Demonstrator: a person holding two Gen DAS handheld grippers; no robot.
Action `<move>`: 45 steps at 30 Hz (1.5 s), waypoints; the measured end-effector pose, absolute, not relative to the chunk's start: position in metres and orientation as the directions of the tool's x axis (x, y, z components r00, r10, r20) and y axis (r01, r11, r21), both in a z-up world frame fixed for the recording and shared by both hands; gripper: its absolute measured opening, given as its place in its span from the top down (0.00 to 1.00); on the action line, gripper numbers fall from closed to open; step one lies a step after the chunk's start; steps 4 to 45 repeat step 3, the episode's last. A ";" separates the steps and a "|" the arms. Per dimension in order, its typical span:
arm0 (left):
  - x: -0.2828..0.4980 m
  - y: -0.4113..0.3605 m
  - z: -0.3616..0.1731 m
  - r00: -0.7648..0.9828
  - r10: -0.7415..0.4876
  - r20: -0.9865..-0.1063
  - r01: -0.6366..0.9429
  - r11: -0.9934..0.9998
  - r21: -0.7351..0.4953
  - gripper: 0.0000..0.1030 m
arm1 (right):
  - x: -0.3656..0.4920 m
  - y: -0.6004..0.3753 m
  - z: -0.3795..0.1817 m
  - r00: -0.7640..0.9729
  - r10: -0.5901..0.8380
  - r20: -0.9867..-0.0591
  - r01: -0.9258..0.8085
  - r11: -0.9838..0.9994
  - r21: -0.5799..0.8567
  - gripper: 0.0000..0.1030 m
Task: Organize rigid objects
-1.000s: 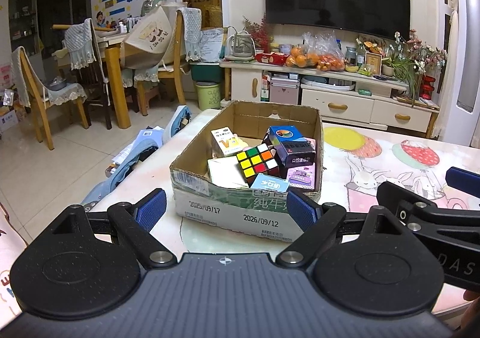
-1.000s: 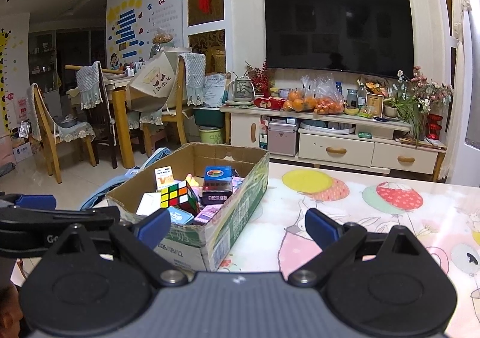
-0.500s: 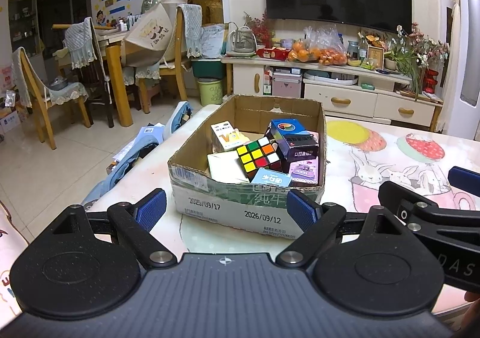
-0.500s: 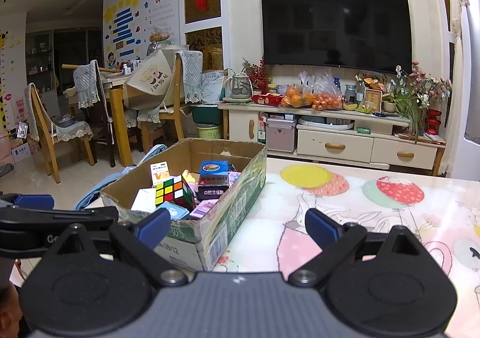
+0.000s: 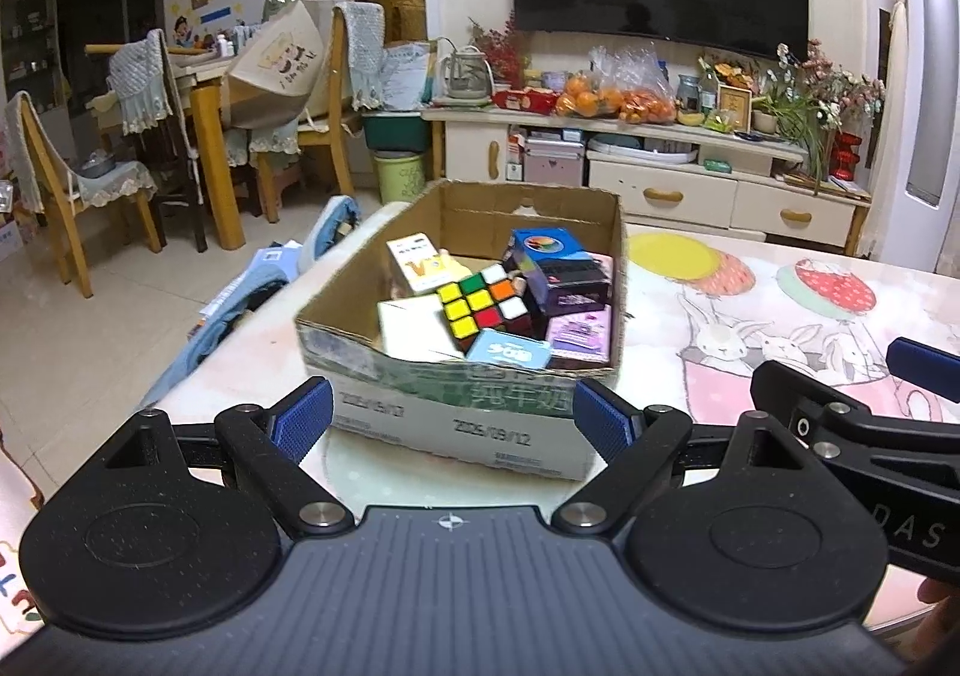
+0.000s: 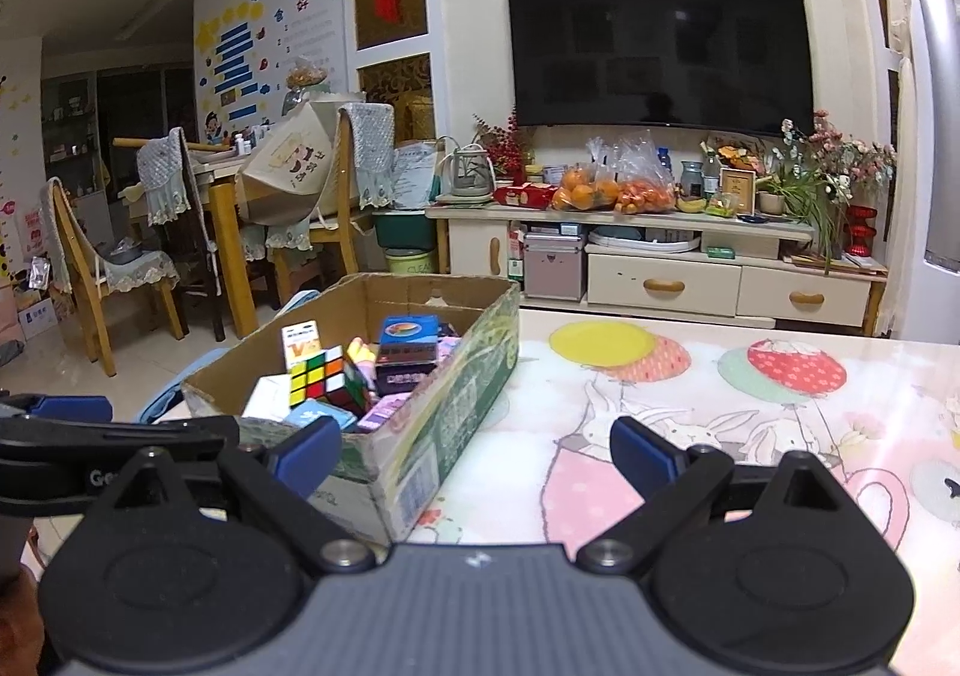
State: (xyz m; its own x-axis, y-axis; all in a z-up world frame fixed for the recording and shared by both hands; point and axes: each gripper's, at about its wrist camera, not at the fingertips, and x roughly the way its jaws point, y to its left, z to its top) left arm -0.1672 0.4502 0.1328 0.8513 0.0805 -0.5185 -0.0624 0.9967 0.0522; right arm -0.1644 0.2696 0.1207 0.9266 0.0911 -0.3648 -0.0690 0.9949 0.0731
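Left wrist view is showing the left claw (image 5: 451, 423) standing wide open and holding nothing, with its two blue pads (image 5: 302, 423) spread apart just in front of the near wall of the cardboard box (image 5: 444, 406). The box is sitting on the desk (image 5: 750, 328), near its left edge, straight ahead of this claw. Inside the box, one Rubik's cube (image 5: 483, 307) is lying in the middle, tilted. One white carton (image 5: 411, 325) is leaning at its left, one yellow and white box (image 5: 417, 263) is standing behind it, one dark box with a blue top (image 5: 555, 262) is sitting at its right, one pale purple box (image 5: 579, 334) is lying below that one, and one light blue box (image 5: 509, 349) is lying nearest the claw. The right claw (image 5: 840, 424) is entering from the right, above the desk and beside the box; from here I cannot tell how far it is open.

Right wrist view is showing the right claw (image 6: 474, 451) also wide open and empty. The cardboard box (image 6: 444, 424) is lying ahead and to the left, its near right corner between the two blue pads (image 6: 645, 451). The Rubik's cube (image 6: 321, 376) is inside, toward the near left part. The left claw (image 6: 72, 427) is reaching in at the left edge, close to the near left corner of the box.
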 end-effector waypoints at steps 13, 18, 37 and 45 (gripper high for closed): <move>-0.167 0.437 0.134 0.853 0.081 -0.516 -0.054 0.996 0.068 0.00 | -0.161 0.254 0.119 0.936 0.066 -0.347 -0.036 0.995 0.090 0.07; -0.167 0.437 0.134 0.853 0.081 -0.516 -0.054 0.996 0.068 0.00 | -0.161 0.254 0.119 0.936 0.066 -0.347 -0.036 0.995 0.090 0.07; -0.167 0.437 0.134 0.853 0.081 -0.516 -0.054 0.996 0.068 0.00 | -0.161 0.254 0.119 0.936 0.066 -0.347 -0.036 0.995 0.090 0.07; -0.167 0.437 0.134 0.853 0.081 -0.516 -0.054 0.996 0.068 0.00 | -0.161 0.254 0.119 0.936 0.066 -0.347 -0.036 0.995 0.090 0.07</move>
